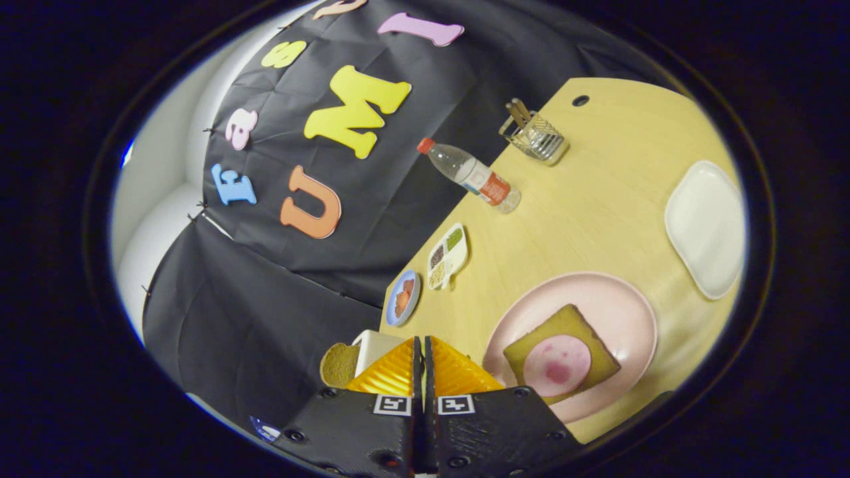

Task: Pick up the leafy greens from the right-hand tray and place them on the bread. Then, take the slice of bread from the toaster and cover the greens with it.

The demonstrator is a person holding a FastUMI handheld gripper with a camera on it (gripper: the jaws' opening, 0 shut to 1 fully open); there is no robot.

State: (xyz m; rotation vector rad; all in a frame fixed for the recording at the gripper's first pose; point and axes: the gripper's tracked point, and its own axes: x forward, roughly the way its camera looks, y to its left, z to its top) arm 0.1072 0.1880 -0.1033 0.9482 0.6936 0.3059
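The jaws are sitting pressed together, holding nothing. Approaching the white tray (pixel 706 226) like this, they are risking shoving the greens aside.

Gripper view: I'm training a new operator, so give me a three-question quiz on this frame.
1. True or false: the tongs are shut with nothing between them.
2. What lies on the bread on the pink plate? A) leafy greens B) a round pink slice C) nothing
3. Fill in: a slice of bread sticks out of the ____ just beyond the tongs.

Key: 1 true; 2 B, the slice sits on the bread, and no greens are on it yet; 3 toaster, with the toast at its side. The white tray lies beyond the plate.
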